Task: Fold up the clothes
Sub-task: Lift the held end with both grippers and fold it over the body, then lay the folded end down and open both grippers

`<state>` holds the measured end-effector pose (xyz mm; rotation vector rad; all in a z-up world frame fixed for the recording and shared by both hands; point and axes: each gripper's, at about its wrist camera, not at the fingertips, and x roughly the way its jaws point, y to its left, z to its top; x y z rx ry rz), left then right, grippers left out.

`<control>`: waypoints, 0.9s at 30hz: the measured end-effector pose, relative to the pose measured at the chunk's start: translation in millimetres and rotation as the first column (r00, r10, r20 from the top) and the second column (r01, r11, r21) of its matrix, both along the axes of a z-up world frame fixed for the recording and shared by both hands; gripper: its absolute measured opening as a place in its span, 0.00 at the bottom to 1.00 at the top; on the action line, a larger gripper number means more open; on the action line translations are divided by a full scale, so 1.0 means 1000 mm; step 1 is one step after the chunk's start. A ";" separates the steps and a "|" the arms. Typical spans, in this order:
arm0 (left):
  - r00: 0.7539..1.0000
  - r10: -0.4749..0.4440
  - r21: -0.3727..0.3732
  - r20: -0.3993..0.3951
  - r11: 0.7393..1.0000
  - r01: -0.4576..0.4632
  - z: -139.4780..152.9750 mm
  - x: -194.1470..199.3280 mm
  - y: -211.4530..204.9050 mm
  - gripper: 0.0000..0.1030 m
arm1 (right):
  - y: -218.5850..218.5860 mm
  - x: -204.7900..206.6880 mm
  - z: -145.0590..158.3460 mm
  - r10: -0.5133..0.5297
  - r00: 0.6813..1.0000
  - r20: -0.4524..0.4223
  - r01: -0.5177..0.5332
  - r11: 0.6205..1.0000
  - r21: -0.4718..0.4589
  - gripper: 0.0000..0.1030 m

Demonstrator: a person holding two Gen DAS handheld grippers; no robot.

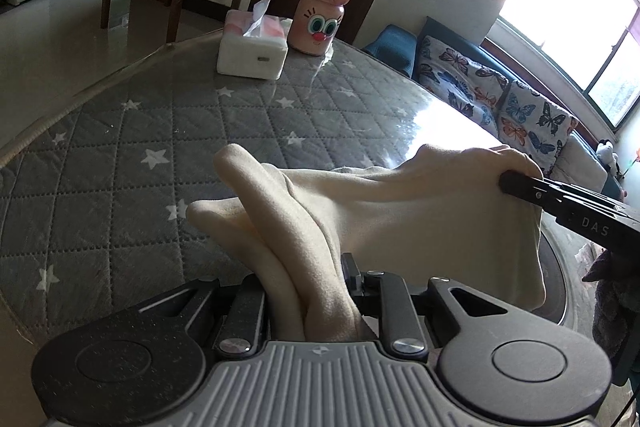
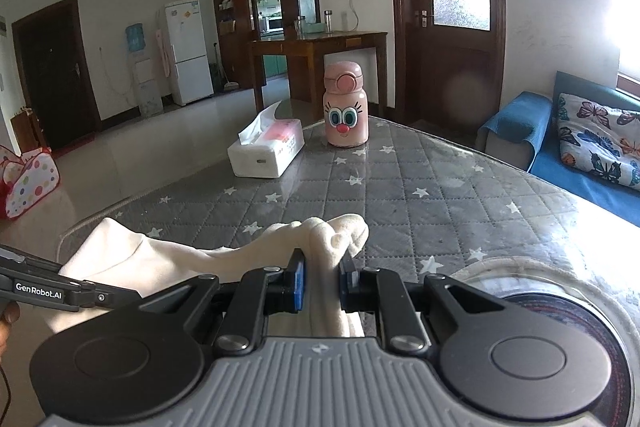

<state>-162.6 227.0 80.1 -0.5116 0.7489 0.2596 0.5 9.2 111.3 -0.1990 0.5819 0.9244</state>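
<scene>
Left gripper [image 1: 308,291]: my nearest thing in the left wrist view; its jaws are pinched on a bunched edge of the cream garment [image 1: 400,223], folds of cloth rising between them.
Right gripper [image 2: 323,277]: my other tool, blue-padded fingers [image 2: 298,281] clamped on a gathered wad of the same garment, which bulges out past the tips.
Cream garment: lifted and stretched between my two grippers over the near part of the table; soft, fleecy look. What kind of clothing it is, I cannot tell.
Cross-views: my right gripper enters the left wrist view from the right edge, tip buried in the cloth; my left gripper shows at the left edge of the right wrist view, beside the cloth.
Table [image 2: 420,187]: covered with a grey quilted star-print cloth under a shiny clear sheet.
Tissue box [image 2: 266,149]: white, far side of the table, one tissue sticking up.
Pink bottle [image 2: 345,107]: cartoon face, upright, just beside the tissue box, well apart from the garment.
Sofa [image 2: 516,125]: blue, beyond the table, with butterfly-print cushions [image 2: 600,139].
</scene>
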 end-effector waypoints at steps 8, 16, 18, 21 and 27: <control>1.000 0.010 -0.007 -0.024 1.000 -0.010 -0.010 0.003 0.003 0.21 | 0.008 0.004 -0.015 -0.010 1.000 -0.013 0.009 1.000 -0.030 0.14; 0.999 0.020 -0.010 -0.037 1.000 -0.020 -0.019 0.006 0.007 0.22 | 0.018 0.010 -0.022 -0.017 1.000 -0.010 0.017 0.999 -0.041 0.14; 0.999 0.025 -0.005 -0.035 1.000 -0.025 -0.017 0.008 0.008 0.22 | 0.021 0.012 -0.022 -0.014 1.000 -0.012 0.014 0.999 -0.039 0.14; 0.999 0.029 0.008 -0.033 1.000 -0.029 -0.017 0.012 0.010 0.22 | 0.025 0.015 -0.023 -0.024 1.000 -0.005 0.024 0.999 -0.042 0.14; 0.997 0.037 0.042 -0.065 0.999 -0.035 -0.022 0.019 0.011 0.37 | 0.032 0.024 -0.036 -0.045 0.999 -0.026 0.043 0.996 -0.081 0.15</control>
